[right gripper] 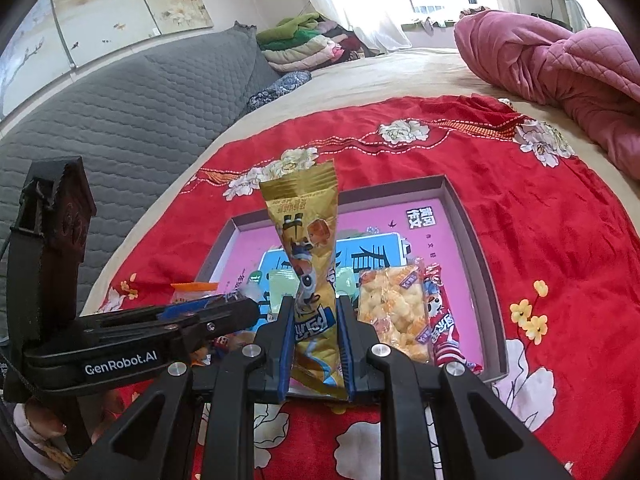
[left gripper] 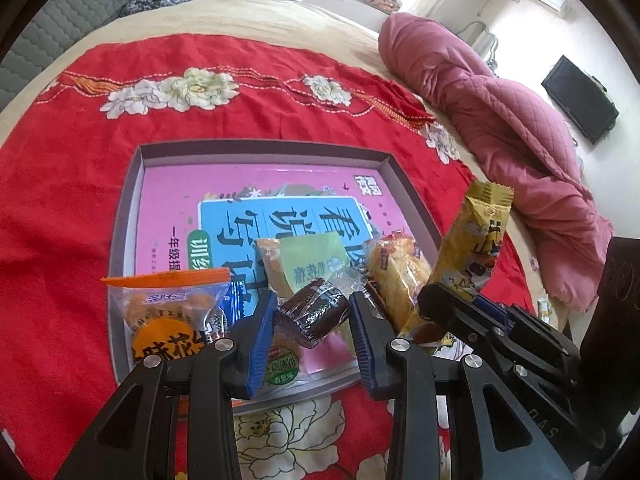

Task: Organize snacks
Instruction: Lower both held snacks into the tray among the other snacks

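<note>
A grey shallow box [left gripper: 128,196] with a pink book in it lies on the red cloth. My left gripper [left gripper: 314,322] is closed on a brown wrapped cake [left gripper: 314,312] held over the box's near end. My right gripper [right gripper: 314,328] is shut on a tall yellow snack packet [right gripper: 308,240], held upright above the box; it also shows in the left wrist view [left gripper: 474,240]. In the box lie an orange-topped biscuit pack [left gripper: 172,312], a green packet [left gripper: 312,256], a puffed-snack bag [right gripper: 394,312] and a red packet [right gripper: 444,328].
The red flowered cloth [left gripper: 60,208] covers a beige bed. A pink quilt [left gripper: 500,120] lies bunched at the right. A grey quilted headboard [right gripper: 120,120] and folded blankets [right gripper: 304,44] are at the far side.
</note>
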The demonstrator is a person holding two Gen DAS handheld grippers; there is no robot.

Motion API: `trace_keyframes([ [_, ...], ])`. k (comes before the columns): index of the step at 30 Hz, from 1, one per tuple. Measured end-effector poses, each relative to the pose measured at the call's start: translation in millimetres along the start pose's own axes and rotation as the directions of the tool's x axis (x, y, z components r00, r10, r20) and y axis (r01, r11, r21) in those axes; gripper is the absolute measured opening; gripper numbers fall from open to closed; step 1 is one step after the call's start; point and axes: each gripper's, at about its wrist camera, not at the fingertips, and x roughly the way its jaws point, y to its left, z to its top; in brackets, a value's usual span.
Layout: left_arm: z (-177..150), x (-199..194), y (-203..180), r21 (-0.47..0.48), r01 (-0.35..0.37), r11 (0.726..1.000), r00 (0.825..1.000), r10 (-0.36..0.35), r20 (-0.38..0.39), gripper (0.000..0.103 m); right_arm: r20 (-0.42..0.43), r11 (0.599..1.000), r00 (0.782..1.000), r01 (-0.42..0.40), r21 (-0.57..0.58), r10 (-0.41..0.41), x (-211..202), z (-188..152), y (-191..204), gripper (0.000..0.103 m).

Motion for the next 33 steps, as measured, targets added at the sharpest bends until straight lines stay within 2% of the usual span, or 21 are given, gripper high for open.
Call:
trace_keyframes([
  [25,-4.6,21.4,0.6,0.026,0.001,1.000,0.999,0.000,-0.049,0.038,-0.071,1.000,0.997,0.017,-0.022,-0.019,26.6,-11.1,-3.3,0.020],
  [33,-4.7,23.1,0.6,0.029,-0.004,1.000,0.999,0.006,-0.050,0.038,-0.086,0.998,0.995,0.050,-0.047,-0.054,31.9,-12.8,-3.7,0.020],
])
